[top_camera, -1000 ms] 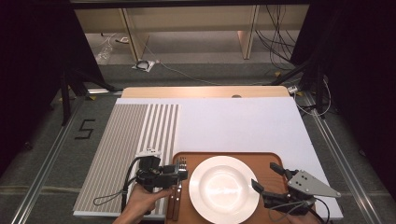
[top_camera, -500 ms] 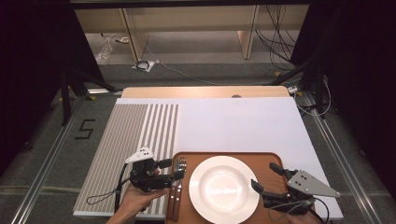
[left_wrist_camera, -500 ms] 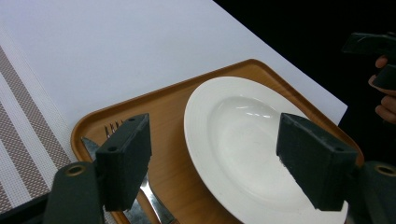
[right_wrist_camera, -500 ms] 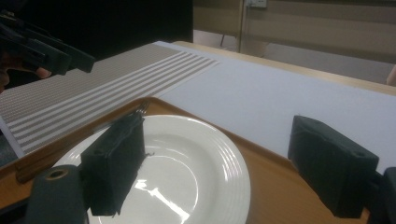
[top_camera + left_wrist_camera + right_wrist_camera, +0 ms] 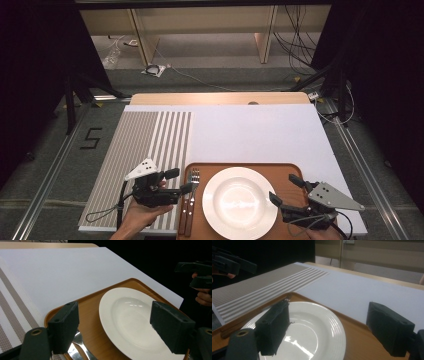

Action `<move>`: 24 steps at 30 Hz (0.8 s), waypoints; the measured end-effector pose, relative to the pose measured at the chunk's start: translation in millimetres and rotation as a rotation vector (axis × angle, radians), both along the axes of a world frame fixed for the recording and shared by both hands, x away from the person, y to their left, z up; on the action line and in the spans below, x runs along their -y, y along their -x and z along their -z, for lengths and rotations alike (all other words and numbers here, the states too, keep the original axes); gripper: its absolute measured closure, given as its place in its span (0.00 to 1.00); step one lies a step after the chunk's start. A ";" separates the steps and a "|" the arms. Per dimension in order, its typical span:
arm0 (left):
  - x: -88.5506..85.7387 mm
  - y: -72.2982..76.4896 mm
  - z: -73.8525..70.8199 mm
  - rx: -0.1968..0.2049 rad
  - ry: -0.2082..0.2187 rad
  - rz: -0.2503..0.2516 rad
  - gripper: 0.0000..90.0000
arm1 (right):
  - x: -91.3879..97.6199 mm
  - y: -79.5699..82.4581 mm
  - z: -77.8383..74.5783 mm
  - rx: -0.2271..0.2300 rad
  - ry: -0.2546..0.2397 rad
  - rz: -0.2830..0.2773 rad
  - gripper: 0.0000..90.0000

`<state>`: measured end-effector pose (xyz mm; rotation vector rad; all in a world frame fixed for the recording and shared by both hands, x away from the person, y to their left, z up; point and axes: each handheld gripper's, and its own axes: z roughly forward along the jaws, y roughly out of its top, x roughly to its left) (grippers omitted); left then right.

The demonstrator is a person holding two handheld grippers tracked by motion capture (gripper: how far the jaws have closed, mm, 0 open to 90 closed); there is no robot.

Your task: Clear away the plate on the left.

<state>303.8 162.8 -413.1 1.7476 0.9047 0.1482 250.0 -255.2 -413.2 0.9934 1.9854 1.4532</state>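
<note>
Since a second ago the left claw (image 5: 179, 181) has backed off toward 9 o'clock from the fork (image 5: 193, 197) and knife (image 5: 183, 210), its jaws just opening wide, empty. Right claw (image 5: 283, 189) hangs wide at the plate's (image 5: 240, 202) 3 o'clock on the tray (image 5: 285, 170).

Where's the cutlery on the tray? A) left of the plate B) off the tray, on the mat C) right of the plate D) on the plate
A: in the high view the fork and a second piece lie on the tray, just left of the plate.
</note>
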 end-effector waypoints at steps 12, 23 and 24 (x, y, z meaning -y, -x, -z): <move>-10.5 6.7 -6.5 0.081 -0.001 -0.031 0.24 | -0.2 0.2 -0.1 0.002 0.000 -0.001 0.22; -22.1 11.1 -7.0 0.117 0.022 -0.051 0.22 | -0.3 -0.2 0.4 0.000 -0.001 0.001 0.22; -22.9 11.5 -6.9 0.117 0.020 -0.049 0.22 | -0.2 -0.2 0.4 -0.002 0.000 0.002 0.22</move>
